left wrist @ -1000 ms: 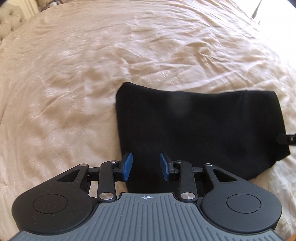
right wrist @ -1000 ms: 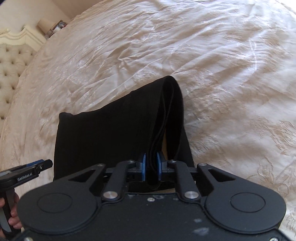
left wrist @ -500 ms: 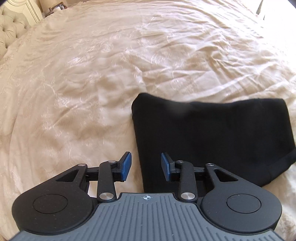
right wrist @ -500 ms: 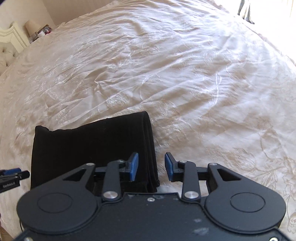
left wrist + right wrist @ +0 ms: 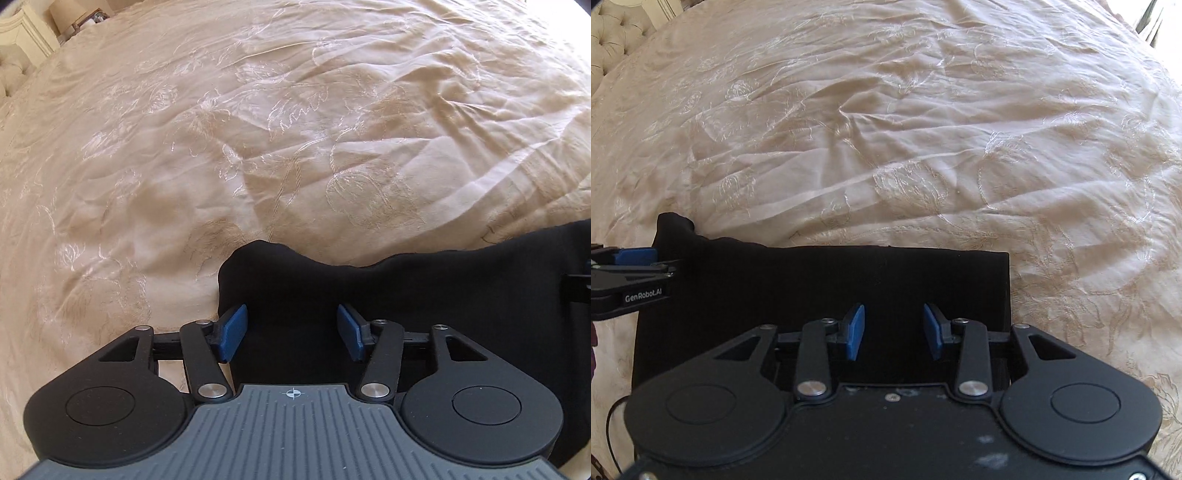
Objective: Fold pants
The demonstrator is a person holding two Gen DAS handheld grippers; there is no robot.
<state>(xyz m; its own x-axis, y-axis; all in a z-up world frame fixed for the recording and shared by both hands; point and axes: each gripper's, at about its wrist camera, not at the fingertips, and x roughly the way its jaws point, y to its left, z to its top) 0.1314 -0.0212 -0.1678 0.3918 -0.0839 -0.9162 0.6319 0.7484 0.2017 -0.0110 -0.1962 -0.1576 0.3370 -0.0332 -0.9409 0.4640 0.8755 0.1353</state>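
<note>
The black pants [image 5: 820, 291] lie folded into a flat rectangle on the bed [image 5: 923, 129], long axis running across my view from side to side. I have my left hand-held gripper [image 5: 291, 332] and right hand-held gripper [image 5: 894, 330] opening above opposite ends, pads clear of cloth, likely letting go.

A cream embroidered bedspread [image 5: 923, 147] is covering the bed, lying wrinkled across both views. A tufted cream headboard [image 5: 613, 33] is standing at the upper left. Bright daylight is entering from the upper right corner [image 5: 1167, 22], washing the fabric pale.
</note>
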